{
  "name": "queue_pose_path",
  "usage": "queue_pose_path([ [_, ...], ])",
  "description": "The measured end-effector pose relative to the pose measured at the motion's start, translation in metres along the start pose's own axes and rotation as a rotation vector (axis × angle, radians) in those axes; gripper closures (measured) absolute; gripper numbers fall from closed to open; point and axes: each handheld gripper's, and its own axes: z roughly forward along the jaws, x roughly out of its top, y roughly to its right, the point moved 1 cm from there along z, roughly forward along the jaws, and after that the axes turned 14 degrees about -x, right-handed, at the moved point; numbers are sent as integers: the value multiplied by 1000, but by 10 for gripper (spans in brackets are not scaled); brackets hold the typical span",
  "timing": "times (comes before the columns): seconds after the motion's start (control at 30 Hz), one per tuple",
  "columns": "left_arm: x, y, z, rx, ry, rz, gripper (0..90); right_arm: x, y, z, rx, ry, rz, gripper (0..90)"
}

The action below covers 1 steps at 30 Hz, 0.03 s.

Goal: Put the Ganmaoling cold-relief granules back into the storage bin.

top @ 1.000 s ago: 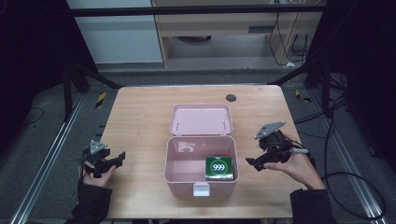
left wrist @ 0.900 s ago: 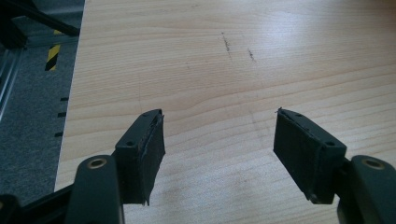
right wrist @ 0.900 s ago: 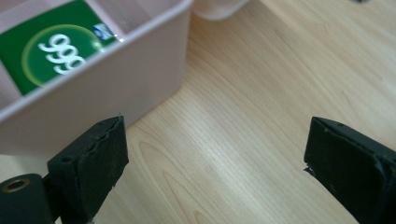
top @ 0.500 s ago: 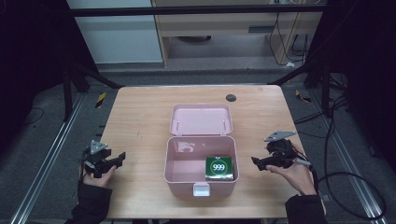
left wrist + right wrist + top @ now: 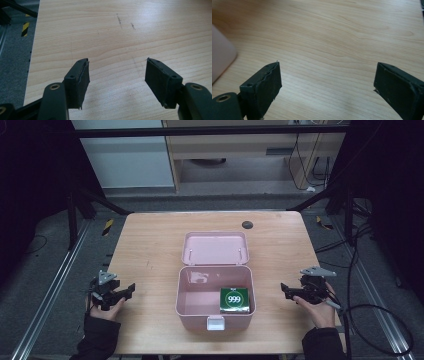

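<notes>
High view: open pink box (image 5: pixel 192 292) on table (image 5: pixel 150 245), between left gripper (image 5: pixel 125 291) and right gripper (image 5: pixel 287 289); green carton (image 5: pixel 235 300) inside. Both grippers agape, empty. Risk: careless reach nudges box.

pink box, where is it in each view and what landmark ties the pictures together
High view: the pink box sits open at the table's centre front, its lid laid back, a green 999 packet in its right corner.
Left gripper view: not in this picture; the open left tongs hang over bare wood.
Right gripper view: a blurred pink corner at the left edge, beside the open right tongs.
Shared landmark: the light wooden tabletop.
</notes>
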Motion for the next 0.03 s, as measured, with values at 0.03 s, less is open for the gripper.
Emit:
queue_pose_path([
  [0.03,0,0,0,1,0,0,350,-2,2,1,-3,-1,5,75],
])
